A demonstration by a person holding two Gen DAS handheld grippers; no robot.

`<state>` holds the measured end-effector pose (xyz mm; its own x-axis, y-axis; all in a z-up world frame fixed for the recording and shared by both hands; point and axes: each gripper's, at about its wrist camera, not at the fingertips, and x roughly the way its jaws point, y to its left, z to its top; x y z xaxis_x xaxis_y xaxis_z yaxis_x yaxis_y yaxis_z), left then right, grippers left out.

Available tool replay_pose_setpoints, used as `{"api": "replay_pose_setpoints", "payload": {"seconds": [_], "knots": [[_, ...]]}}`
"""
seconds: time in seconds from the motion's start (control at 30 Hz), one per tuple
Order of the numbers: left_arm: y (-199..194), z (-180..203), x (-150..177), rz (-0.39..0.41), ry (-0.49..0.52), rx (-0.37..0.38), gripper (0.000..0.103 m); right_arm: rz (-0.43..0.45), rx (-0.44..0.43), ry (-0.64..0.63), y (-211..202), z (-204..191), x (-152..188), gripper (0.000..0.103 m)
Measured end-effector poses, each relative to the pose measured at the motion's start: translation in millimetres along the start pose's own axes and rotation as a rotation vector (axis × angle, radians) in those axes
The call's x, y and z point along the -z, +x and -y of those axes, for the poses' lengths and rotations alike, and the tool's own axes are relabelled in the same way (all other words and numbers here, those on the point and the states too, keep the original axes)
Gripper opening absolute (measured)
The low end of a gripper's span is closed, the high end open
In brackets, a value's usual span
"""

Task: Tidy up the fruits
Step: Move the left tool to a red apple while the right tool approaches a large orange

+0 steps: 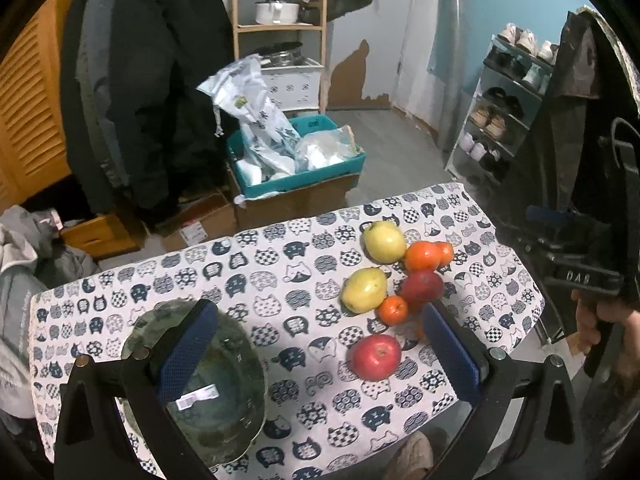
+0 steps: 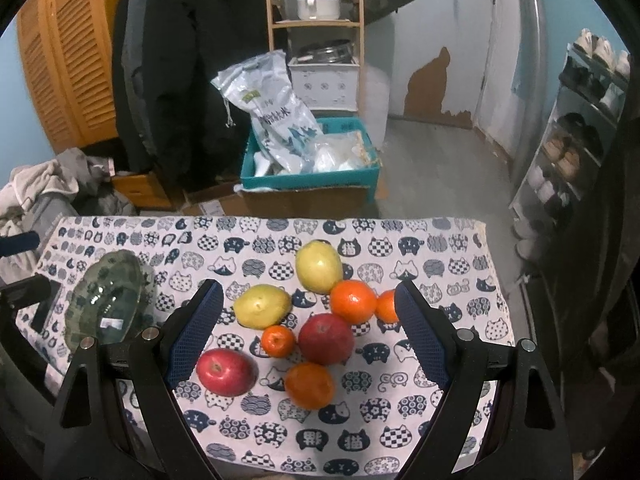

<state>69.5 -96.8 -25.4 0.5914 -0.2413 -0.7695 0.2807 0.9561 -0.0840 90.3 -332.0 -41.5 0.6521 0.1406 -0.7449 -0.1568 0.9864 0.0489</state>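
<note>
Fruit point(image 2: 316, 322) sits clustered near the table's point(image 2: 440, 240) right edge (apples, oranges, pears). Glass dish point(image 2: 106, 300) rests by the left edge. Left gripper point(image 1: 320, 356) and right gripper point(image 2: 310, 332) hover, fingers apart, empty.

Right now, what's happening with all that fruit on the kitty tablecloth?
A person is holding a gripper in each hand above a small table covered in a cat-print cloth. Both the left gripper and the right gripper are open and empty. The fruit sits in a loose pile: two red apples, two yellow-green pears and four oranges. A green glass dish waits empty on the left. Nothing has been picked up yet.
</note>
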Motion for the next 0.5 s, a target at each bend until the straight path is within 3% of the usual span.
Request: {"api": "replay_pose_setpoints", "payload": {"seconds": [0.27, 0.5], "knots": [[30.9, 14.3, 4.0, -0.048, 0.011, 0.027, 0.102, -0.037, 0.000, 0.002, 15.2, 5.2, 8.4, 0.086], [76.5, 13.9, 28.8, -0.172, 0.006, 0.031, 0.102, -0.131, -0.015, -0.006, 47.3, 10.1, 32.4, 0.086]]}}
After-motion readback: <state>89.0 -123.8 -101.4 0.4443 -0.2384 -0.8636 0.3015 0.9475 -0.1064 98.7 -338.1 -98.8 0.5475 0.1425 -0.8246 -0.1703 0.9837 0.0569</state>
